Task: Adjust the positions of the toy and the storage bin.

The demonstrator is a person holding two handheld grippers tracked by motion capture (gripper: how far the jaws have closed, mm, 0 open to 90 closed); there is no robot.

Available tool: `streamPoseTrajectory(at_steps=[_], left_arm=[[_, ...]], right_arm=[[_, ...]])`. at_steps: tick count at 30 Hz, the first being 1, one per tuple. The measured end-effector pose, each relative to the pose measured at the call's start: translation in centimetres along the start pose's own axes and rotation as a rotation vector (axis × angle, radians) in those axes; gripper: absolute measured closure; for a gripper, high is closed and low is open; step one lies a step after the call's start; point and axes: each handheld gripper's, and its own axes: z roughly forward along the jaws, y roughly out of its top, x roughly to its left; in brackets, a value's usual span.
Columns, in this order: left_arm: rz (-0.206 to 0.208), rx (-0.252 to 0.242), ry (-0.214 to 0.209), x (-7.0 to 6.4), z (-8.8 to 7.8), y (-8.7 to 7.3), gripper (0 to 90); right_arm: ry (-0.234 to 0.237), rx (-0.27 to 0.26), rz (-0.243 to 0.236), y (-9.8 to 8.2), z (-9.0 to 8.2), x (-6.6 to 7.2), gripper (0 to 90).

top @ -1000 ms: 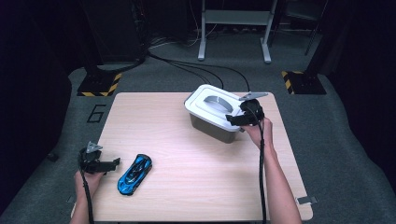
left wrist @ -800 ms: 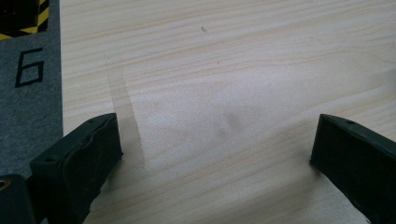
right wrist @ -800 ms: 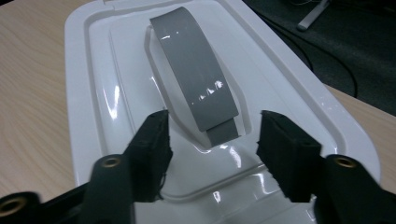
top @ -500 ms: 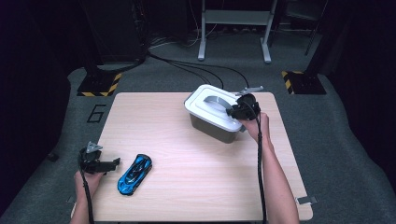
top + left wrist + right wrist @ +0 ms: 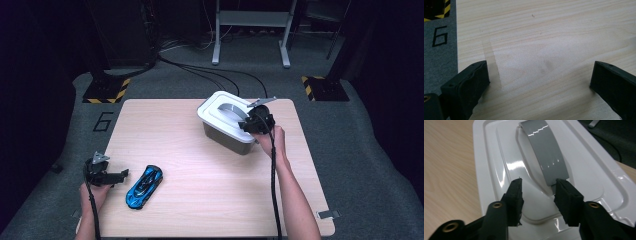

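- The right tongs [image 5: 537,192] hang over the white lid [image 5: 584,170] of the box [image 5: 227,135]. Their jaws are partly spread and have just been opening a little after closing. The near end of the grey handle [image 5: 544,150] lies just ahead of them, closer to the right-hand jaw. Whether that jaw touches the handle cannot be told, and nothing is pinched.
- The handle is a curved strap across a hollow in the lid. Its long axis runs away from the right tongs, up the right gripper view, so the jaws stand across the strap's width rather than along its length.
- By this reading, the coming move turns on that alignment: a short push forward would bring the strap between the jaws before they press together.
- In the high view the right tongs [image 5: 256,122] sit at the near right edge of the box, which stands at the far right part of the worktop [image 5: 200,200].
- The left tongs [image 5: 106,175] are spread wide over bare wood, with nothing between the jaws, at the near left corner of the worktop. They are well apart from the box, so the right hand is much the nearer to the lid.
- A blue toy car [image 5: 144,186] lies just beside the left tongs, its nose pointing diagonally away and to the right.
- Count: two tongs, one box with one lid and one handle, one toy car.
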Motion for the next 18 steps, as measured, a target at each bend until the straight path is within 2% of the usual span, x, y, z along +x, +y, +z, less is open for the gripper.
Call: streamPoseTrajectory(at_steps=[3, 5, 7, 10, 15, 18], left_arm=[[0.000, 0.000, 0.000, 0.0, 0.0, 0.0, 2.2], [0.000, -0.001, 0.000, 0.0, 0.0, 0.0, 2.2], [-0.001, -0.005, 0.001, 0.0, 0.0, 0.0, 2.2], [-0.001, -0.001, 0.001, 0.0, 0.0, 0.0, 2.3], [-0.003, -0.002, 0.001, 0.0, 0.0, 0.0, 2.4], [-0.002, -0.003, 0.001, 0.0, 0.0, 0.0, 2.4]], right_arm=[[-0.041, -0.051, 0.011, 0.3, -0.4, -0.3, 54.5], [-0.030, -0.072, 0.021, 0.4, -0.5, -0.8, 52.6], [-0.027, -0.059, 0.017, 0.6, -0.3, -1.2, 51.9], [-0.012, -0.042, 0.034, 0.9, 0.4, -1.6, 53.9], [0.007, -0.013, 0.035, 0.8, 1.3, -1.5, 57.6], [0.023, -0.011, 0.058, 0.6, 1.1, -1.5, 59.4]])
